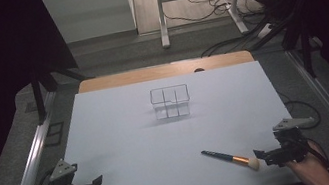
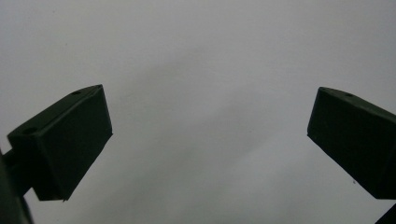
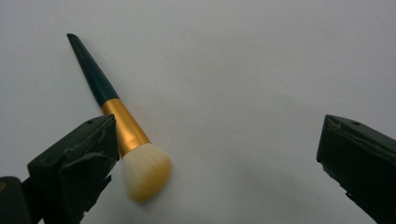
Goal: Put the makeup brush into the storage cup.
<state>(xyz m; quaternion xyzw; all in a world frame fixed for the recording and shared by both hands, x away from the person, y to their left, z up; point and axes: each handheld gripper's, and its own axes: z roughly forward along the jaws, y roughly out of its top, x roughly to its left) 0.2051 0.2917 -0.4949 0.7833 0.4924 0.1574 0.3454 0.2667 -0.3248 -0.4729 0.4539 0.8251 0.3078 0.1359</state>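
A makeup brush with a dark handle, a gold ferrule and a pale bristle head lies flat on the white table near the front right. My right gripper rests open just right of the bristle head. In the right gripper view the brush lies beside the left jaw, not gripped, and the right gripper has bare table between its jaws. My left gripper sits at the front left, open and empty; the left gripper shows plain white table between its jaws.
A clear plastic organiser box with compartments stands on the far middle of the table. A wooden strip borders the far edge. Metal rails run along both sides, and cables lie on the floor beyond.
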